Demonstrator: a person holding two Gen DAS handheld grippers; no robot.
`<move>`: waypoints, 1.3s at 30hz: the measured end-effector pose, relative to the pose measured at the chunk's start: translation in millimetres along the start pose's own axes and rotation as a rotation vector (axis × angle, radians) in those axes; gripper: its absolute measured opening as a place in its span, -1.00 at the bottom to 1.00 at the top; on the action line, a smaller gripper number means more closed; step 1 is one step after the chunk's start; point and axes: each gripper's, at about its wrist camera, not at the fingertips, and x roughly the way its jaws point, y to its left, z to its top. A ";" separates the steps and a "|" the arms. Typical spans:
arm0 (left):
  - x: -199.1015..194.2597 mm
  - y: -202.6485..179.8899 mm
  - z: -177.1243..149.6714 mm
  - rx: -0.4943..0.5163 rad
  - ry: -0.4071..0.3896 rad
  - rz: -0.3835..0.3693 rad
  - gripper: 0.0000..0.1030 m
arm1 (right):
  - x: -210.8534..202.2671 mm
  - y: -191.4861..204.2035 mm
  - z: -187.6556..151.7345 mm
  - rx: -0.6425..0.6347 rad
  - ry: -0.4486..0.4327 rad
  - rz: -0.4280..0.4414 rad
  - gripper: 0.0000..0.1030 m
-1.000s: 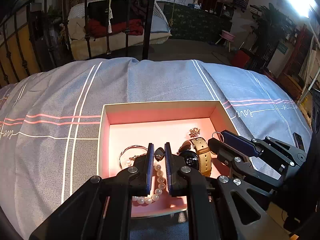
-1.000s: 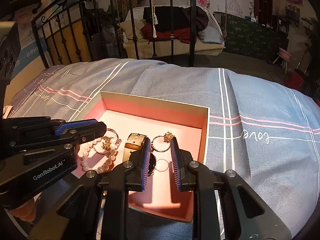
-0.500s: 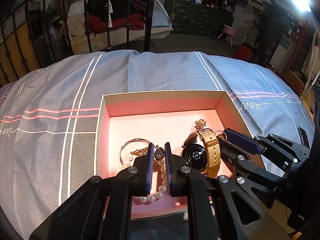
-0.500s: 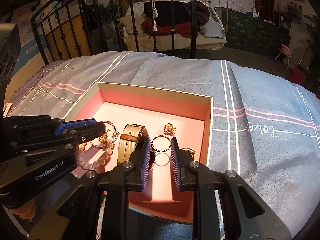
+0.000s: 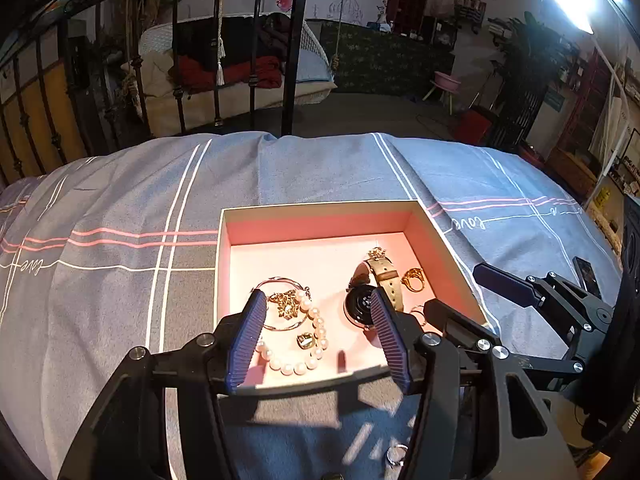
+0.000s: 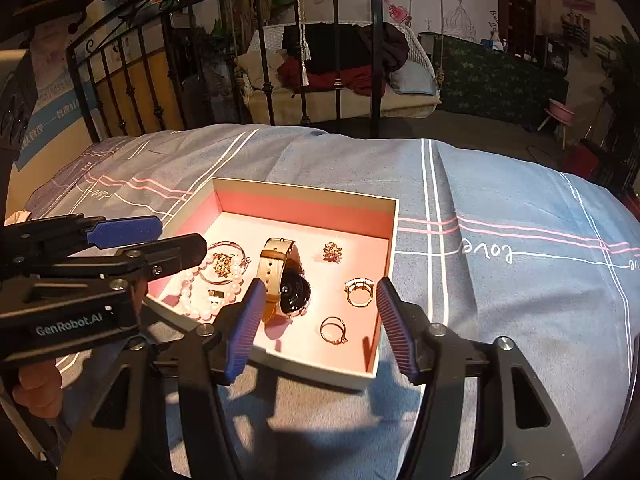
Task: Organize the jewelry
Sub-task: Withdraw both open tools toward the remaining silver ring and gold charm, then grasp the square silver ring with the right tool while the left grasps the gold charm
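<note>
Release step: left gripper (image 5: 318, 334) and right gripper (image 6: 316, 322), jaws opening and empty, hover over the pink box (image 6: 394, 240) holding the jewelry; next, apparently, retrieve the ring (image 5: 397, 455) outside.

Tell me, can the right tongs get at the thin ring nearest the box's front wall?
Probably yes. The right tongs are opening with nothing between them, and the thin ring lies flat on bare box floor, apart from the watch.
</note>
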 end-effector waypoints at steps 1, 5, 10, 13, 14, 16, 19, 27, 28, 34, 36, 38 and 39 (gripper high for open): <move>-8.5 -0.5 -7.7 -0.001 -0.009 -0.010 0.11 | -8.1 0.6 -6.5 0.002 -0.006 0.002 0.28; -28.1 -5.1 -49.5 0.018 0.000 -0.030 0.12 | -33.5 6.8 -45.9 0.024 0.003 0.021 0.32; -31.0 -5.0 -95.8 0.027 0.043 -0.015 0.12 | -45.6 20.3 -93.2 0.042 0.050 0.054 0.32; -24.7 -4.0 -107.9 0.021 0.075 -0.011 0.12 | -45.5 30.9 -108.8 0.021 0.072 0.058 0.32; -22.8 -4.3 -108.7 0.027 0.077 -0.008 0.12 | -45.1 33.8 -111.2 0.009 0.075 0.051 0.32; -20.1 -4.8 -109.3 0.038 0.074 0.003 0.06 | -46.1 37.4 -111.4 -0.007 0.072 0.043 0.32; -12.4 -6.8 -109.2 0.049 0.098 0.020 -0.11 | -44.9 40.0 -111.5 -0.010 0.078 0.044 0.32; -10.7 -8.9 -114.7 0.079 0.080 0.024 -0.73 | -38.3 47.0 -106.5 -0.034 0.096 0.046 0.32; -10.5 -6.6 -114.6 0.067 0.081 0.021 -0.78 | -36.6 48.4 -105.3 -0.038 0.098 0.048 0.32; -10.6 6.1 -113.4 -0.002 0.083 -0.028 -0.82 | -22.9 55.9 -94.3 -0.070 0.130 0.066 0.19; -10.5 6.8 -113.2 -0.006 0.082 -0.032 -0.82 | -18.9 60.6 -91.2 -0.096 0.138 0.066 -0.01; -10.1 6.9 -112.5 -0.007 0.082 -0.033 -0.82 | -15.5 65.2 -88.8 -0.124 0.141 0.068 -0.17; -10.1 6.7 -112.4 -0.007 0.083 -0.033 -0.82 | -14.3 66.9 -88.2 -0.132 0.140 0.067 -0.30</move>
